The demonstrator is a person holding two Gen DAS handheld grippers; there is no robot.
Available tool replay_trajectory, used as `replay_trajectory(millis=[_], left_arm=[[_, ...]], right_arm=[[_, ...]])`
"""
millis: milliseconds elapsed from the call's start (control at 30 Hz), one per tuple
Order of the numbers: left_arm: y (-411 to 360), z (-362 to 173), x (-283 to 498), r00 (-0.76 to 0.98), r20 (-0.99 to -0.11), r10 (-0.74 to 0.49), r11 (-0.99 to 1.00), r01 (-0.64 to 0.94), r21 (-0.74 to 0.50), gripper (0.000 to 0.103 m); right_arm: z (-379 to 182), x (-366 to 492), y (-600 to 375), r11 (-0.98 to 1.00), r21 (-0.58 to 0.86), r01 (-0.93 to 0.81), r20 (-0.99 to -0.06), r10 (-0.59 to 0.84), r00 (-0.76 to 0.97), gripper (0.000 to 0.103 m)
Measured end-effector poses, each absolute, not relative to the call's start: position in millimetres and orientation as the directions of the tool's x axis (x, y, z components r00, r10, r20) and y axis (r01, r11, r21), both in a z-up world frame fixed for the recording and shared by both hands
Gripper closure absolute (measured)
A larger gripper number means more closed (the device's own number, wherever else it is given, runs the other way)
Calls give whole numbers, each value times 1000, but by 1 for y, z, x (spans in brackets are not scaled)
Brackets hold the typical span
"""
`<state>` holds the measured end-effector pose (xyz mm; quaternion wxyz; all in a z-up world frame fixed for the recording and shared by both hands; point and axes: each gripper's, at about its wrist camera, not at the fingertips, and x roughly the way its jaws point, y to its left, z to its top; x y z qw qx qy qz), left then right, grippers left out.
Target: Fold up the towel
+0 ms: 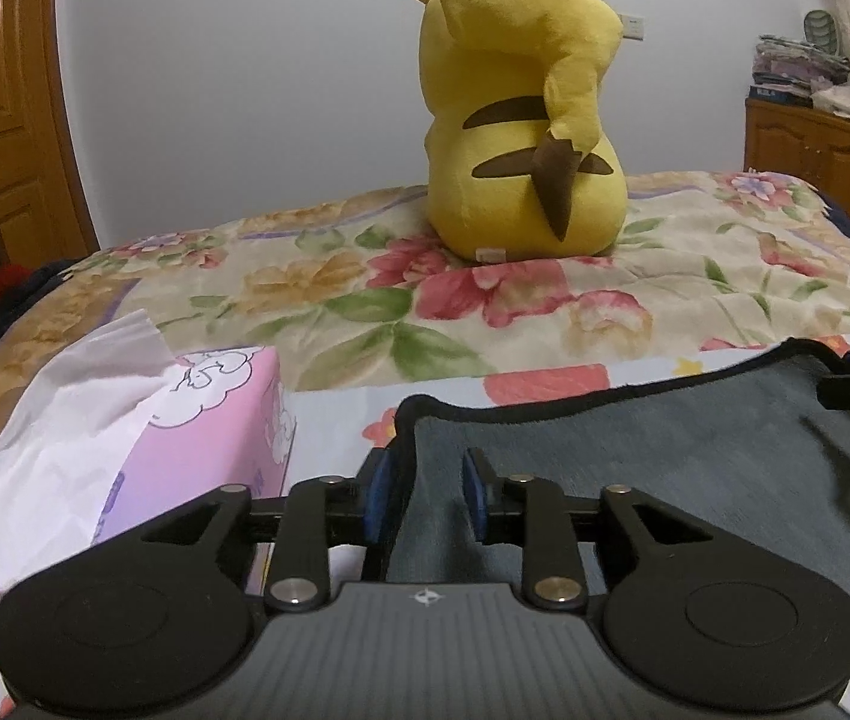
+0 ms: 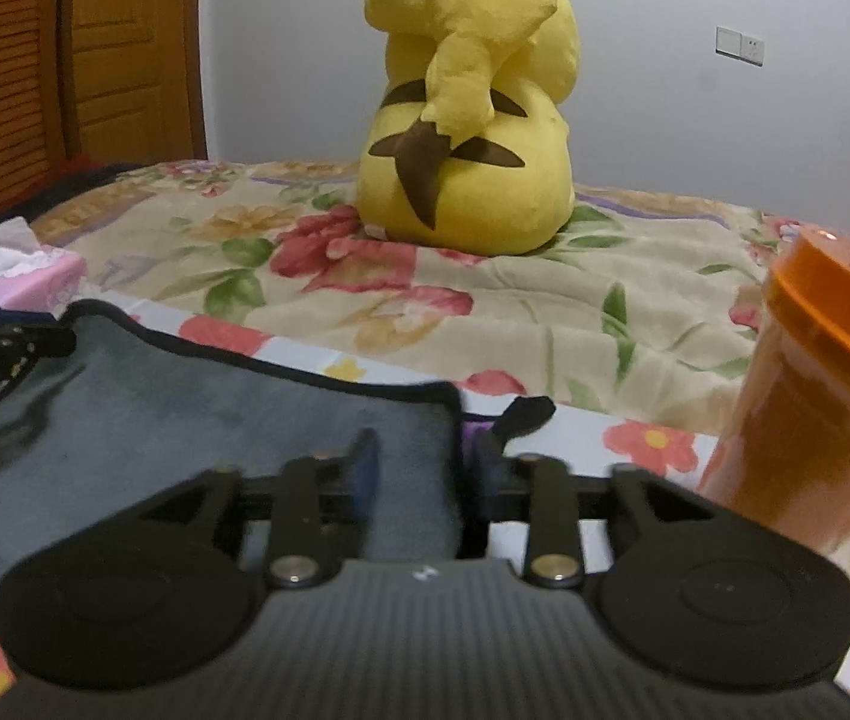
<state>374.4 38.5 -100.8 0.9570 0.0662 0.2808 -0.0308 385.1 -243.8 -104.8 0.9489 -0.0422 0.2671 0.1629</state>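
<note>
A dark grey towel with a black hem lies on the flowered bedspread, its far edge raised. My left gripper has its blue pads on either side of the towel's left corner, jaws narrowly apart around the cloth. My right gripper straddles the towel's right corner the same way. A black hanging loop sticks out at that corner. Each gripper shows at the edge of the other's view.
A pink tissue box with a white tissue sticks up at the left. An orange lidded jar stands close on the right. A large yellow plush toy sits on the bed behind. Wooden cabinets flank the bed.
</note>
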Motion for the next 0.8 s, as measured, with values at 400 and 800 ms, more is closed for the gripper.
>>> replay_trajectory(millis=[400, 800], left_arm=[[38, -79, 331, 831, -554, -51, 985, 134, 110, 57], [31, -43, 279, 843, -535, -55, 982, 142, 123, 41]], right_arm=[[-81, 334, -251, 948, 47, -315, -519, 293, 803, 53], [-43, 278, -253, 952, 52, -301, -486, 288, 826, 33]])
